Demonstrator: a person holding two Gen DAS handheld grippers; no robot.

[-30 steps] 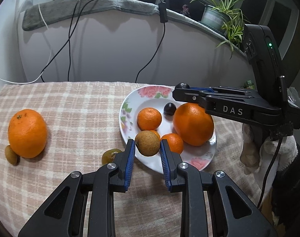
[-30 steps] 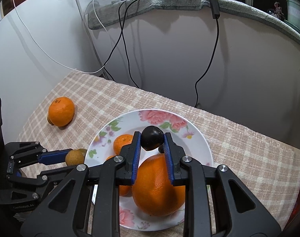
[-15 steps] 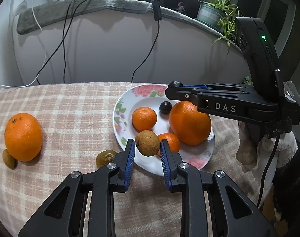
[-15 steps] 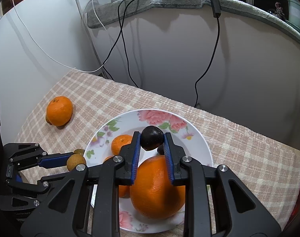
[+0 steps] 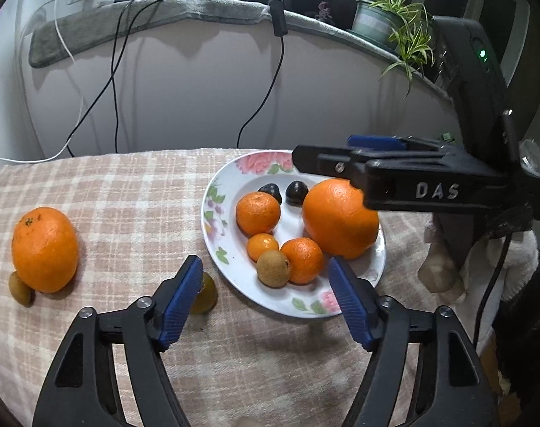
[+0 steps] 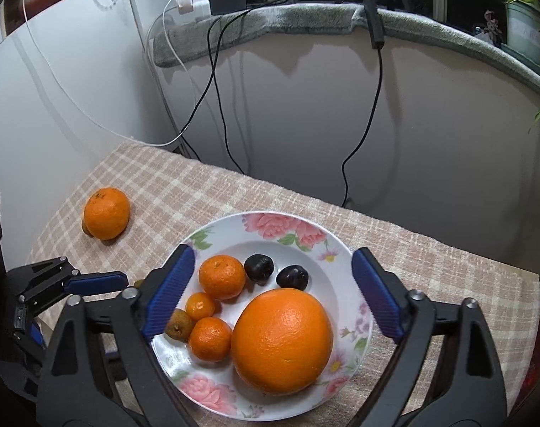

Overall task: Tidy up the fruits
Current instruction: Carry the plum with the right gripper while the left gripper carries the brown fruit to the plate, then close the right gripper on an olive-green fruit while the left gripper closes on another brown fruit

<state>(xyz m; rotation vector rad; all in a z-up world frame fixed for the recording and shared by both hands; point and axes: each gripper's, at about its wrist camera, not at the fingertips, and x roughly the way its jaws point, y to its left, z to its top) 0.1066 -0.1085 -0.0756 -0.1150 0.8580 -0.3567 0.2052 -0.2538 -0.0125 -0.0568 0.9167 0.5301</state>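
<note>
My left gripper [image 5: 264, 263] hangs over the near rim of the floral plate [image 5: 234, 277], jaws opening. A small brown fruit [image 5: 273, 268] lies free on the plate below them, against three mandarins [image 5: 257, 213]. My right gripper [image 6: 273, 251] is over the same plate [image 6: 344, 284], jaws opening with nothing gripped. Under it are two dark fruits [image 6: 292, 277] and a big orange [image 6: 282, 339]. On the cloth to the left sit another orange [image 5: 44, 249], a small brown fruit [image 5: 20, 289] touching it, and a greenish-brown fruit [image 5: 204, 291] partly behind my left finger.
The checked cloth [image 5: 127, 206] covers a small table that ends at a pale wall behind. Black and white cables [image 5: 113, 82] hang from a grey-padded ledge with a potted plant [image 5: 387, 21]. A person's pale sleeve [image 5: 444, 267] is at the right edge.
Both grippers have gone from shut to open. The brown fruit left the left jaws and now lies on the plate; the dark fruit left the right jaws and lies beside the other one.
</note>
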